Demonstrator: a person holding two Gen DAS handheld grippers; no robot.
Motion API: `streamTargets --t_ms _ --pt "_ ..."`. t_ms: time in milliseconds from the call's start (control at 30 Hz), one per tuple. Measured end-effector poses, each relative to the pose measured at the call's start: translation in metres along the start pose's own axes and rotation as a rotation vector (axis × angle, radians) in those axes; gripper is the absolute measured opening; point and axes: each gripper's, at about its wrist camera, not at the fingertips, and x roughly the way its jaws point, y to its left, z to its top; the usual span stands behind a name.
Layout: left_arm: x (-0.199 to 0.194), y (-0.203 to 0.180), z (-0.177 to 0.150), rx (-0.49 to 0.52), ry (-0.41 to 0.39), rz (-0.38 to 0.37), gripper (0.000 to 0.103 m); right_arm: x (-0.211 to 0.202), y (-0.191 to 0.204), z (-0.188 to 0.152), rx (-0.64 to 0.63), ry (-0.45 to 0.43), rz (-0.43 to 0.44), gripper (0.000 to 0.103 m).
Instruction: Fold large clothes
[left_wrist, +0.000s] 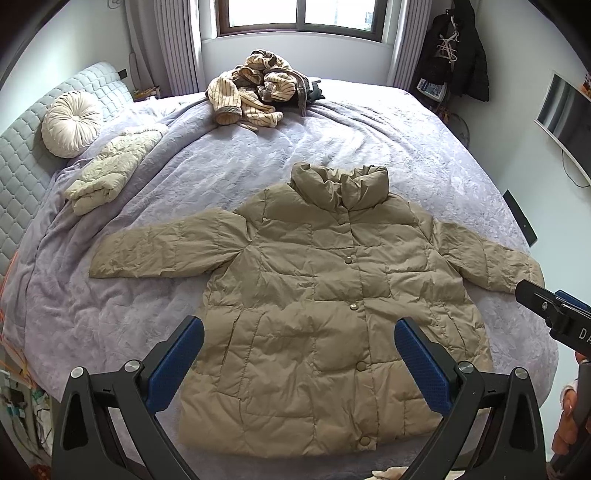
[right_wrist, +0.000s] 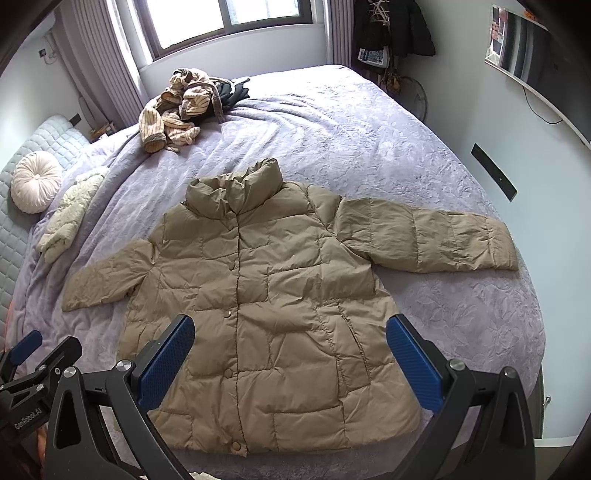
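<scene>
A tan puffer jacket (left_wrist: 317, 295) lies flat and buttoned, front up, on the lilac bedspread (left_wrist: 369, 140), collar toward the window and both sleeves spread out. It also shows in the right wrist view (right_wrist: 280, 295). My left gripper (left_wrist: 299, 354) is open and empty, hovering above the jacket's lower half. My right gripper (right_wrist: 291, 358) is open and empty, also above the lower half. The right gripper shows at the right edge of the left wrist view (left_wrist: 554, 314); the left gripper shows at the lower left of the right wrist view (right_wrist: 33, 365).
A heap of striped beige and dark clothes (left_wrist: 255, 92) lies at the bed's far end by the window. A folded cream jacket (left_wrist: 110, 170) and a round cushion (left_wrist: 70, 125) lie by the quilted headboard. A coat rack (left_wrist: 454, 51) and wall screen (left_wrist: 565, 122) stand at right.
</scene>
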Motion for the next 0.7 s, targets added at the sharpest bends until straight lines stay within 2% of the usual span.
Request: streamTargets --t_ms 700 --pt "-0.0021 0.0096 -0.0031 -0.007 -0.002 0.005 0.103 -0.0006 0.0027 -0.001 0.002 0.002 -0.003 0.103"
